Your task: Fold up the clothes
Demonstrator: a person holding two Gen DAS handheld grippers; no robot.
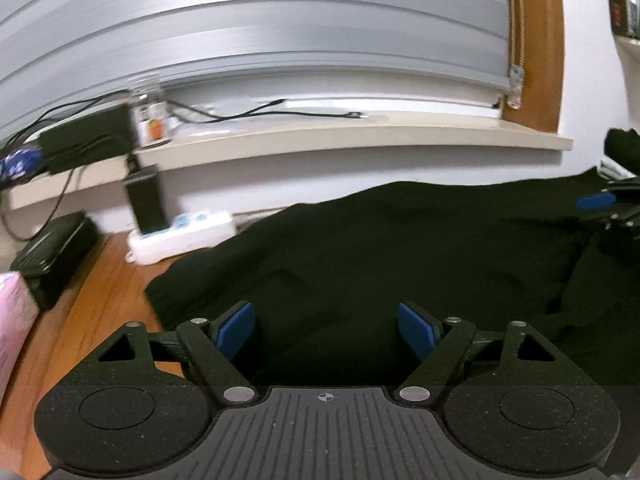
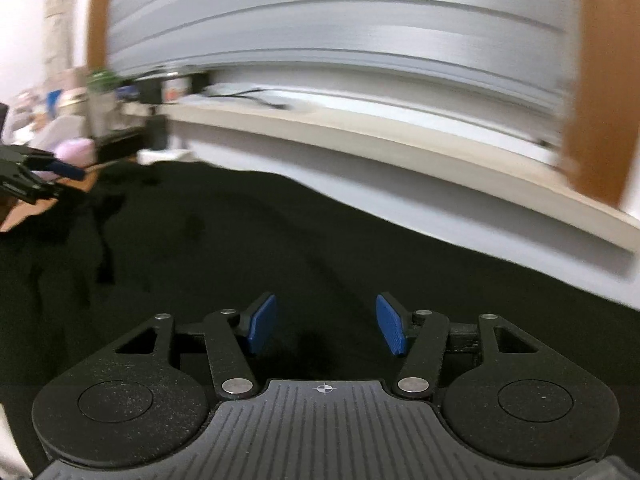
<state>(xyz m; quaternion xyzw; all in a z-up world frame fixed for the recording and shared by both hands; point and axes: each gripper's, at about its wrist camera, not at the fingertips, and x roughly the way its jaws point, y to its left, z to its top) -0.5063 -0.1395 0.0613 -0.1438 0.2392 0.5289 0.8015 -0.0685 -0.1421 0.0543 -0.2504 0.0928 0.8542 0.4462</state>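
A black garment (image 1: pixel 380 248) lies spread over the wooden table, rumpled, its left edge near the power strip. My left gripper (image 1: pixel 326 330) hangs over the garment's near left part, blue pads wide apart, nothing between them. In the right wrist view the same black garment (image 2: pixel 280 248) fills the lower frame. My right gripper (image 2: pixel 326 324) is above it with pads apart and no cloth pinched. Each gripper shows at the edge of the other's view: the right gripper (image 1: pixel 600 202) at far right, the left gripper (image 2: pixel 60 170) at far left.
A white power strip (image 1: pixel 180 236) with a black adapter (image 1: pixel 146 200) sits at the garment's left. A black box (image 1: pixel 52 252) and a pink pack (image 1: pixel 12 320) lie at the left edge. A beige sill (image 1: pixel 360 136) with a jar (image 1: pixel 150 112) and cables runs behind.
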